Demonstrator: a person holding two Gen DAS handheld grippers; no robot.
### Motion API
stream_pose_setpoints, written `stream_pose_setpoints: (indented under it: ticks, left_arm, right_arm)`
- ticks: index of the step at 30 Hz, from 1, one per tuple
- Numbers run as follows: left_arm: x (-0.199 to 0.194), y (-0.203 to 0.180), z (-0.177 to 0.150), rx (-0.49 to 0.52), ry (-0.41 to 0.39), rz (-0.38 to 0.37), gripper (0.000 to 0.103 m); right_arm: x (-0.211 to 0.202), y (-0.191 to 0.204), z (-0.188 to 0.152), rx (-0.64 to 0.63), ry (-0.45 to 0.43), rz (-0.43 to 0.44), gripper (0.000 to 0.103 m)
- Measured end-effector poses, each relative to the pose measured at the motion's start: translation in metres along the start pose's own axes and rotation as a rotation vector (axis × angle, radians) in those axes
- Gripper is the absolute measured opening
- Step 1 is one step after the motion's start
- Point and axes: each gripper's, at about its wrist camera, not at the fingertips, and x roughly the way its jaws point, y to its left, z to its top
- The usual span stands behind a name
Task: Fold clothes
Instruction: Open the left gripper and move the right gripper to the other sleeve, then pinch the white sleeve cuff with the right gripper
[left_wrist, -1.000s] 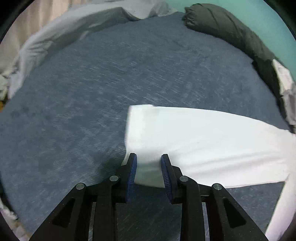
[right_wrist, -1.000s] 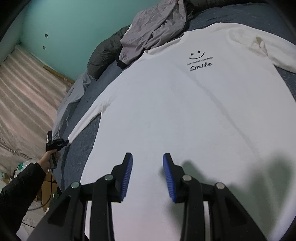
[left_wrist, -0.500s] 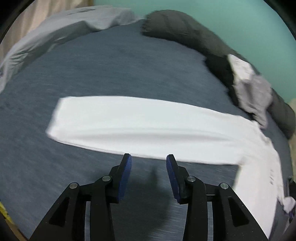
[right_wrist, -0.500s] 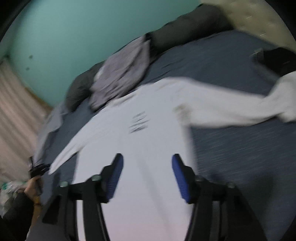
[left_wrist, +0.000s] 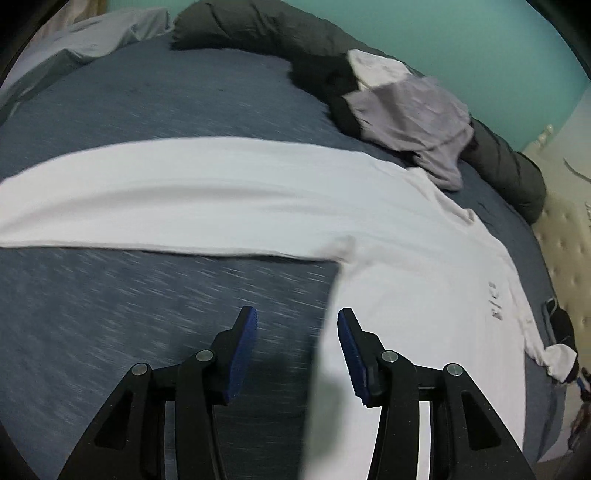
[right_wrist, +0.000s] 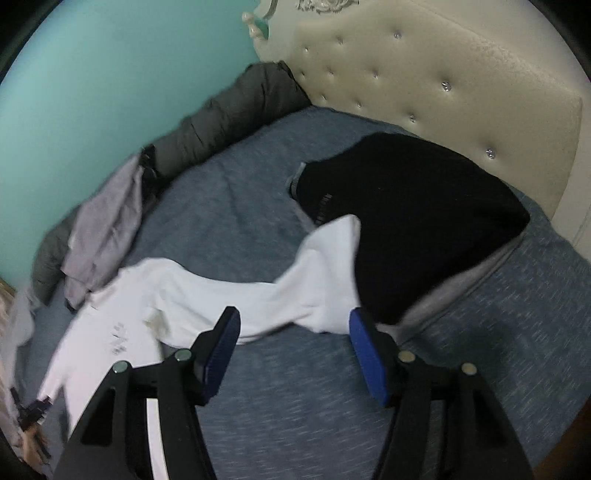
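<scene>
A white long-sleeved shirt (left_wrist: 388, 258) with small dark lettering lies spread flat on the blue bed cover (left_wrist: 110, 314). One sleeve (left_wrist: 166, 195) stretches straight out to the left. My left gripper (left_wrist: 297, 321) hovers over the shirt's side edge near the armpit, its jaws opening, with nothing pressed between the pads. In the right wrist view the other sleeve (right_wrist: 295, 288) runs rightward, its cuff draped onto a black garment (right_wrist: 406, 221). My right gripper (right_wrist: 293, 321) hangs above that sleeve, its jaws opening and holding nothing.
A rolled dark grey duvet (left_wrist: 277, 40) lines the far edge along the teal wall. A pale lilac garment (left_wrist: 410, 110) lies on it. A cream tufted headboard (right_wrist: 424, 74) stands behind the black garment. A pale sheet (left_wrist: 85, 40) bunches at the far left.
Both grippers have let go of the shirt and widened. The left one slid from the sleeve cuff along toward the armpit. The right one swung from the shirt's body over to the far sleeve.
</scene>
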Motion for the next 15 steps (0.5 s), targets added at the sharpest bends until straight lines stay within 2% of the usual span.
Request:
stream_pose_setpoints:
  ticks: [6, 10, 15]
  left_arm:
    - [0.015, -0.032, -0.02, 0.034, -0.006, -0.034, 0.051]
    - [0.022, -0.038, -0.03, 0.054, -0.017, -0.034, 0.051]
    - [0.027, -0.025, -0.036, -0.004, -0.019, -0.052, 0.052]
  right_arm:
    - [0.04, -0.005, -0.004, -0.026, 0.077, -0.011, 0.062]
    - [0.052, -0.002, -0.005, -0.083, 0.067, -0.05, 0.062]
    - [0.057, 0.001, -0.006, -0.115, 0.038, -0.064, 0.062]
